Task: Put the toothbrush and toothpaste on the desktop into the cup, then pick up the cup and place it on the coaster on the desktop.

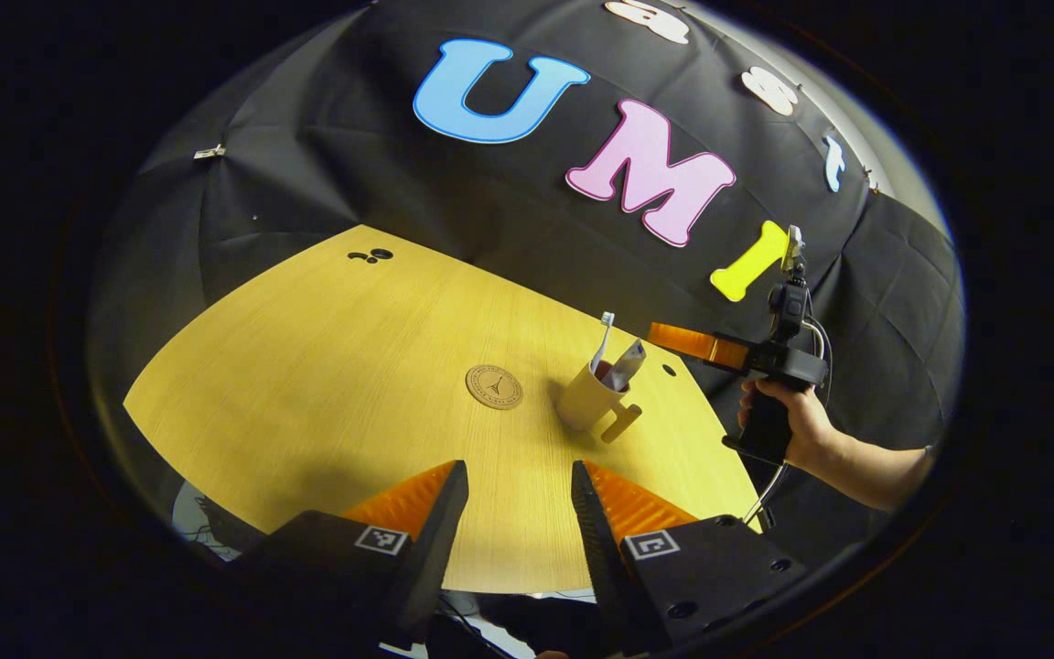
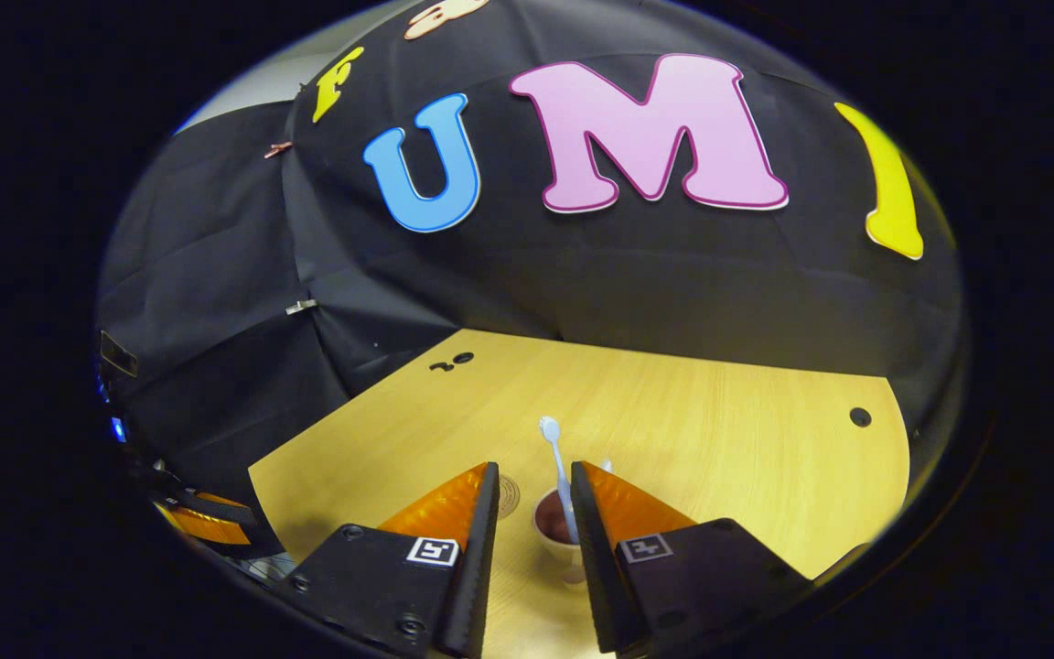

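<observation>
Pale yellow wood grain runs under the left claw (image 1: pixel 510 513), whose fingers stand spread with nothing between them above the near edge of the surface (image 1: pixel 326 366). Beyond it, the round coaster (image 1: pixel 494 385) lies bare, just left of the cup (image 1: pixel 589 399). The cup stands upright on the wood with the toothbrush (image 1: pixel 603 337) and toothpaste (image 1: pixel 626 364) leaning inside. Farther right, a hand (image 1: pixel 788 426) holds the right claw (image 2: pixel 532 540), spread, hovering above the cup.
</observation>
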`<state>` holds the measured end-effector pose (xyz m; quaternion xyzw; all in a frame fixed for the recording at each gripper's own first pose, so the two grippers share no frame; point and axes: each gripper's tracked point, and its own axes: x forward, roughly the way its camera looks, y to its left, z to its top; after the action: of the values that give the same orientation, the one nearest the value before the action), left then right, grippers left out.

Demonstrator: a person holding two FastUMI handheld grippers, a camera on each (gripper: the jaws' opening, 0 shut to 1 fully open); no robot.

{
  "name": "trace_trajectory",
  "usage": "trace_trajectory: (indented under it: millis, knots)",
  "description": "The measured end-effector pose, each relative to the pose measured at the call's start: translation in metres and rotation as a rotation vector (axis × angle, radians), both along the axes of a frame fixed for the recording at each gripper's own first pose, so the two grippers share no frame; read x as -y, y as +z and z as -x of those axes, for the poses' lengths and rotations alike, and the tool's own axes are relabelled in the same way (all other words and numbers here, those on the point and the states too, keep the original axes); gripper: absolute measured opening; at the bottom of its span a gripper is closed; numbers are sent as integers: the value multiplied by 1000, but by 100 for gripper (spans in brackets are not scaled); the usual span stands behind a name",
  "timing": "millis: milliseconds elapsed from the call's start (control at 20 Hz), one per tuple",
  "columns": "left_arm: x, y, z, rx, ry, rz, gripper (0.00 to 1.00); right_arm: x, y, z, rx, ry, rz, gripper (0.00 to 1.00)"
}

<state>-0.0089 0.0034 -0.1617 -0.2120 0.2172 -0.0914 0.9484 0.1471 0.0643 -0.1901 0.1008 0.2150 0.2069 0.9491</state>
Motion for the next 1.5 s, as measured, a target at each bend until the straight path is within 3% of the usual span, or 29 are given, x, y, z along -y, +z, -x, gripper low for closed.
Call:
trace_trajectory:
  millis: [250, 350, 400, 450, 600, 700, 1150, 1500]
  knots:
    - [2, -7, 1, -10, -37, -38, 71, 15, -20, 24, -88, -51, 31, 51]
    - [4, -11, 0, -17, -48, -41, 71, 17, -34, 35, -129, -59, 51, 61]
    - [5, -12, -1, -20, -53, -39, 71, 18, -41, 40, -155, -59, 62, 51]
    - [5, -12, -2, -22, -57, -37, 71, 17, -53, 42, -184, -57, 73, 61]
    - [6, -16, -5, -30, -67, -36, 71, 23, -88, 49, -286, -59, 169, 61]
    - [4, -17, -8, -36, -68, -39, 71, 27, -104, 46, -325, -57, 221, 62]
    - [-11, -24, -8, -51, -34, -28, 71, 13, -152, 40, -544, -23, 241, 61]
    - [-12, -29, -1, -60, -19, -9, 71, 0, -168, 29, -617, 3, 290, 61]
